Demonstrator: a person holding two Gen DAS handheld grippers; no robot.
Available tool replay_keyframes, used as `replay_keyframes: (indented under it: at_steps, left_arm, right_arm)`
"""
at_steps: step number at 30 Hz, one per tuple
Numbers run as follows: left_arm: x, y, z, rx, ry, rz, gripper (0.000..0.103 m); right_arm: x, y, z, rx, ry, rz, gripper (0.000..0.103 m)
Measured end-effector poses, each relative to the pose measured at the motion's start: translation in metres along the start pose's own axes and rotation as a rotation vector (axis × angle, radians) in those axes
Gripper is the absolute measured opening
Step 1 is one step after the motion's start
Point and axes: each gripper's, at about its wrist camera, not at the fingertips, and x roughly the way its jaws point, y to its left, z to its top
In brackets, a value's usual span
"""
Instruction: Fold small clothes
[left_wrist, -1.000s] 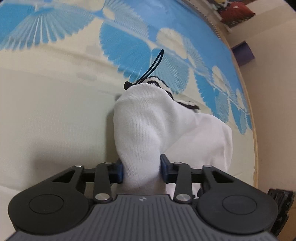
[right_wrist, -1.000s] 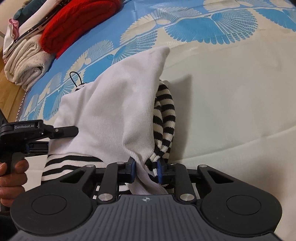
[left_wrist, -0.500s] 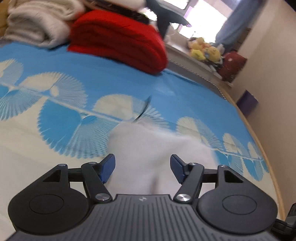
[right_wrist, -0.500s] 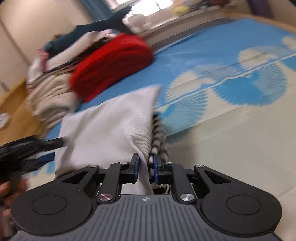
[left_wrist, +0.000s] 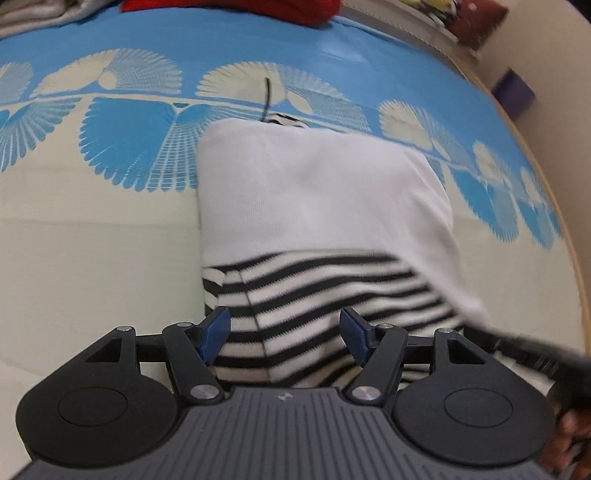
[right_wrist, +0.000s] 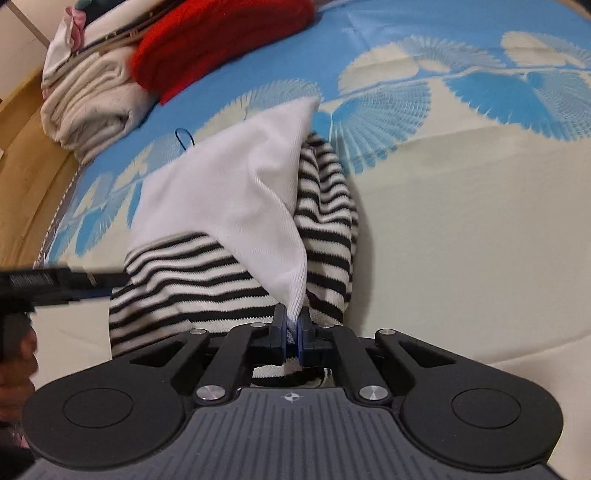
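A small garment lies on the blue-and-cream bedspread (left_wrist: 92, 240), its white part (left_wrist: 314, 192) folded over a black-and-white striped part (left_wrist: 314, 295). A thin black cord loop (left_wrist: 266, 96) sticks out at its far edge. My left gripper (left_wrist: 285, 332) hangs open just above the striped hem, and its pads do not press on the cloth. In the right wrist view my right gripper (right_wrist: 293, 326) has its jaws closing tight on a corner of the white cloth (right_wrist: 236, 192), with the striped part (right_wrist: 177, 273) beneath. The left gripper (right_wrist: 55, 280) shows blurred at the left edge there.
A folded red knit (right_wrist: 221, 48) and a stack of cream blankets (right_wrist: 85, 103) sit at the far side of the bed. A wooden bed edge (right_wrist: 33, 177) runs along the left. A purple box (left_wrist: 513, 88) stands by the wall. A hand (left_wrist: 569, 435) shows at lower right.
My left gripper has let go of the white cloth, opened and drawn back over the striped hem. My right gripper has pinched tighter on the white corner. Both views tilted up, then down.
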Motion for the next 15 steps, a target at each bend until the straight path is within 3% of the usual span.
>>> replay_keyframes:
  at_steps: [3,7,12,15]
  left_arm:
    - [0.002,-0.01,-0.006,0.063,0.018,-0.003,0.071]
    - [0.031,-0.019,-0.023,0.182,0.139,0.119,0.079]
    - [0.018,-0.002,-0.017,0.095,0.097,0.093,0.079]
    - [0.026,0.004,-0.026,0.117,0.149,0.114,0.081]
  right_arm:
    - [-0.009,-0.016,0.004,0.092,0.012,-0.018,0.004]
    - [0.011,-0.026,-0.006,0.111,0.149,-0.087,0.004]
    - [0.016,-0.012,-0.006,0.038,0.14,-0.097,0.005]
    - [0.019,-0.015,-0.006,0.023,0.149,-0.12,0.006]
